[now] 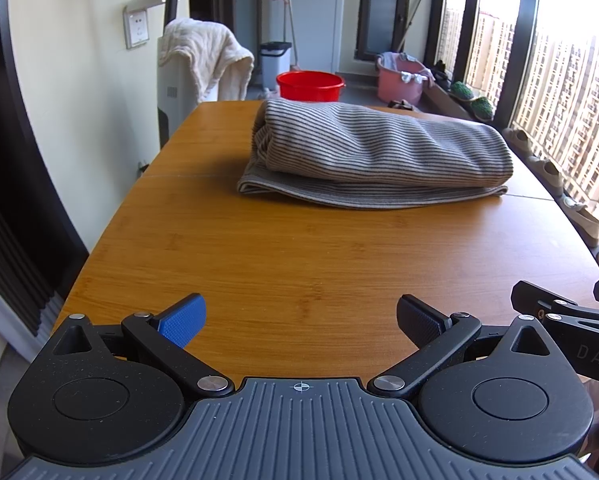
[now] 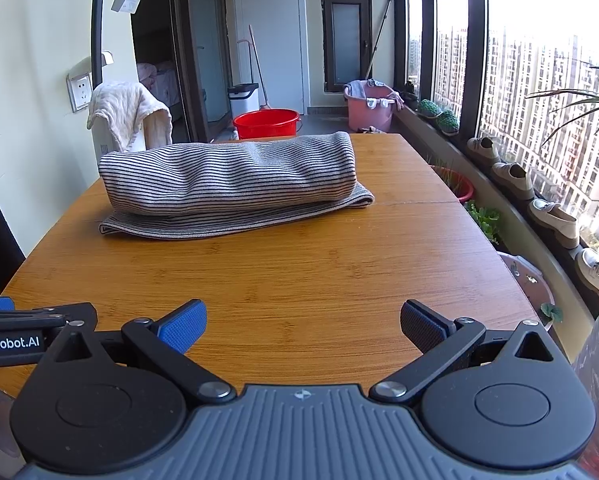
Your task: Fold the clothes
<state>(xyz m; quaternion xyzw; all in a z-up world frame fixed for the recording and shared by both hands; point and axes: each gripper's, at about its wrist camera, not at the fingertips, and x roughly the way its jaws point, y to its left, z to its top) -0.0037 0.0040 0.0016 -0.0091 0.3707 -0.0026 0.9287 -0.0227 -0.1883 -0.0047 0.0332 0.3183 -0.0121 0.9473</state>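
surface: orange-brown wood-grain counter (image 1: 283,264) | on it: folded grey, dark-striped knit garment (image 1: 375,152), lying toward far end

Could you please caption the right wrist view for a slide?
Open right gripper faces a folded striped garment on the wooden table.

Each camera sits on its own gripper, low over the near edge of the wooden table (image 1: 259,264), and looks forward along the spread fingers toward the far end of the room. The left view stands to the left, the right view beside it nearer the window. Both share the table (image 2: 299,272), the folded striped cloth (image 1: 371,152) (image 2: 231,184) well ahead, and the red bucket (image 1: 310,86) (image 2: 265,123) beyond it.
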